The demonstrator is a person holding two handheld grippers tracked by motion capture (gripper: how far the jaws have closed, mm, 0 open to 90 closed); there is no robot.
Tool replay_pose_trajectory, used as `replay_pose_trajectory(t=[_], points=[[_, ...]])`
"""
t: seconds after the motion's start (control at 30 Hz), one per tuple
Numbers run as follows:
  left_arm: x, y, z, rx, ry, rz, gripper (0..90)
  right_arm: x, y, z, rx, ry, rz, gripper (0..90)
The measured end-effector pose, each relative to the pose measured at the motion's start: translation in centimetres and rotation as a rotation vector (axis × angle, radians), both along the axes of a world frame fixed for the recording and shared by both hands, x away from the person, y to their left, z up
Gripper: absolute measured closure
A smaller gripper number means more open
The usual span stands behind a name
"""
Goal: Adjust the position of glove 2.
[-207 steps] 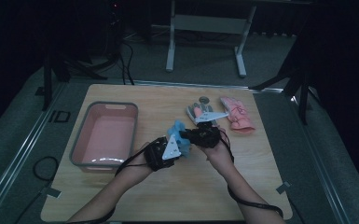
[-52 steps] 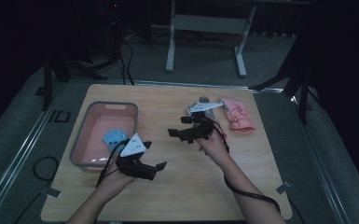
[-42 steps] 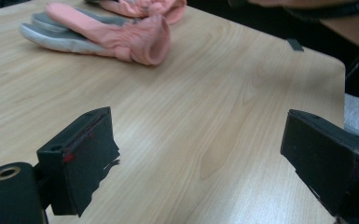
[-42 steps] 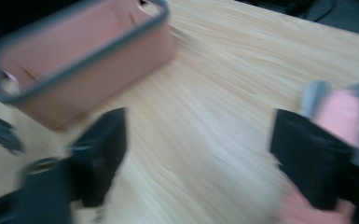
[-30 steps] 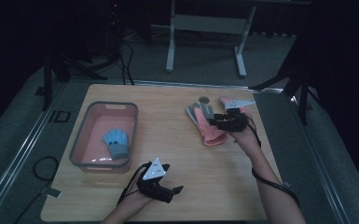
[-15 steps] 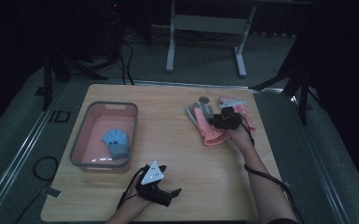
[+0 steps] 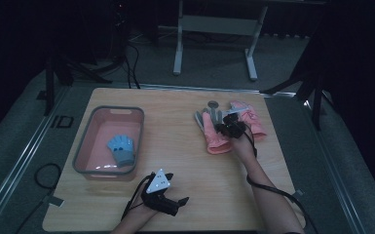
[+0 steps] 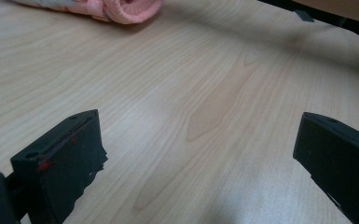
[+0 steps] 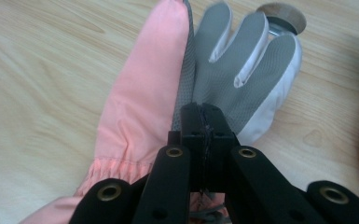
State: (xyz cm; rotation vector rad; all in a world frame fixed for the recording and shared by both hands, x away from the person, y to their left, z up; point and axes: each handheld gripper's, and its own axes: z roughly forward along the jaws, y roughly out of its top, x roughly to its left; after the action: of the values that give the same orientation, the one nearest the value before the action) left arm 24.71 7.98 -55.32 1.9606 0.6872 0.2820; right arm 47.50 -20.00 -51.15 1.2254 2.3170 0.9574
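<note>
Near the front edge of the table (image 7: 185, 146), the left gripper (image 7: 174, 202) rests with its jaws spread wide over bare wood, holding nothing. Farther back, the right gripper (image 7: 225, 127) has just closed its jaws; they now meet over the palm of the pink and grey glove (image 9: 168, 102), seemingly pinching its fabric, beside a second pink glove (image 7: 251, 119). At far left, a blue glove (image 7: 121, 148) lies inside the pink bin (image 7: 85, 141).

High view is really dim, the room around the counter (image 7: 185, 146) nearly black, detail soft and grainy. Both gripper views are way brighter with even light and soft shadows. Nearest jaws look a bit blurry, wood grain stays sharp.
</note>
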Motion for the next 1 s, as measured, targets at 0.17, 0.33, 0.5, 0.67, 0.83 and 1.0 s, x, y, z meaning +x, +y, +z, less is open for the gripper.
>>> replay_pose_trajectory(t=[0.17,0.33,0.5,0.67,0.83,1.0], points=[[0.0,-0.1,-0.1,0.016,-0.028,0.012,1.8,-2.9,0.8,2.4,0.093,-0.016,-0.055,89.0],[0.0,-0.2,-0.1,0.032,-0.035,0.023,1.7,-5.8,1.1,3.7,0.139,-0.03,-0.126,89.0],[0.0,-0.2,-0.2,0.041,-0.046,0.028,1.7,-8.8,1.6,4.1,0.128,-0.059,-0.193,89.1],[0.0,-0.1,-0.2,0.033,-0.051,0.04,1.7,-10.8,2.0,3.9,0.166,-0.068,-0.253,89.0],[0.0,-0.1,-0.3,0.04,-0.054,0.041,1.7,-10.9,2.1,2.9,0.243,-0.031,-0.303,89.0],[-0.1,-0.2,-0.3,0.046,-0.062,0.038,1.7,-10.6,2.9,1.6,0.229,-0.019,-0.311,88.9]])
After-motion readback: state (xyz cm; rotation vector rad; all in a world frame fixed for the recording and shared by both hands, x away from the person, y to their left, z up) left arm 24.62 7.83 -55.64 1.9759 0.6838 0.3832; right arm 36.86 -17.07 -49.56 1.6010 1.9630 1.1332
